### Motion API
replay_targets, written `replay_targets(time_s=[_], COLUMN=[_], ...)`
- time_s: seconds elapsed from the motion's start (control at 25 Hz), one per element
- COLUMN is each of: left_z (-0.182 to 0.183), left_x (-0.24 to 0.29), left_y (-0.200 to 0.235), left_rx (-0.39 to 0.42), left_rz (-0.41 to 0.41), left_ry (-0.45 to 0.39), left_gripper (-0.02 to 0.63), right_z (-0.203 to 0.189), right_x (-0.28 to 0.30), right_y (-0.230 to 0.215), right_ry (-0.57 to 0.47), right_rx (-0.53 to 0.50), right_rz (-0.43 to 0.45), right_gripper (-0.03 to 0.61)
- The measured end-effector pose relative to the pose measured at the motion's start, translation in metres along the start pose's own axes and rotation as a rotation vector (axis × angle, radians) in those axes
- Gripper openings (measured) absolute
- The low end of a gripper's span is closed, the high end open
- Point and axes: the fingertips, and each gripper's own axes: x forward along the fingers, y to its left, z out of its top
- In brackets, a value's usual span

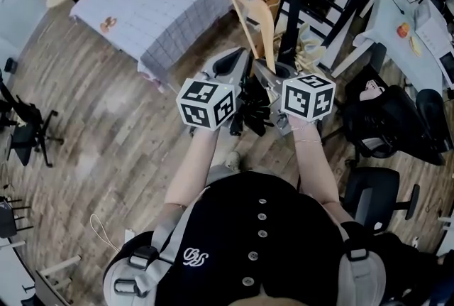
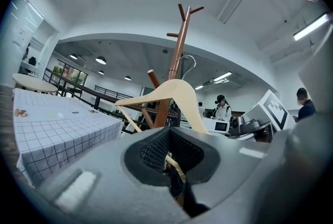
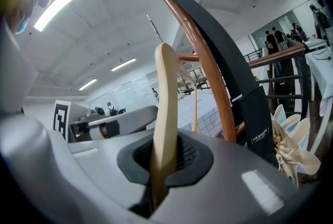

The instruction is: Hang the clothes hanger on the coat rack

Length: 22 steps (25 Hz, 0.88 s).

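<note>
The left hand-held gripper is clenched on the thin lower bar of the clothes hanger. A slim strip of pale wood runs between its dark, mesh-textured pads. In its view the hanger's broad curved shoulder rises at the centre of the frame. The wire hook stands up beside the coat rack but does not look to be over any peg.

At the left of that view is a worktop under a white cloth with a fine check.

The rack is a reddish-brown varnished wooden pole with short pegs angling up near its top. A black fabric strap with a small printed label hangs down it, and a crumpled cream cloth sits low at the right of the right gripper view.

The right hand-held gripper is also clamped on the hanger. It holds one smooth, flat wooden arm, which stands up through its grey shell.

As I read it, this is the carry-and-approach step: the hanger is held with both grippers near the rack and is not yet hung. The next move calls for raising the hook above a free peg, settling it over and keeping clear of the black strap. Only then should both grips let go.
</note>
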Motion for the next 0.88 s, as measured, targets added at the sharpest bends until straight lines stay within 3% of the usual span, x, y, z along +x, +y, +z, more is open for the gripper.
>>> replay_targets(time_s=[0.88], left_z=[-0.008], left_x=[0.022], left_y=[0.039], left_rx=[0.004], left_rz=[-0.030], left_ry=[0.066], left_gripper=[-0.001], right_z=[-0.010], right_x=[0.047], right_y=[-0.024], right_ry=[0.063], right_rx=[0.020], right_rz=[-0.017], right_gripper=[-0.005])
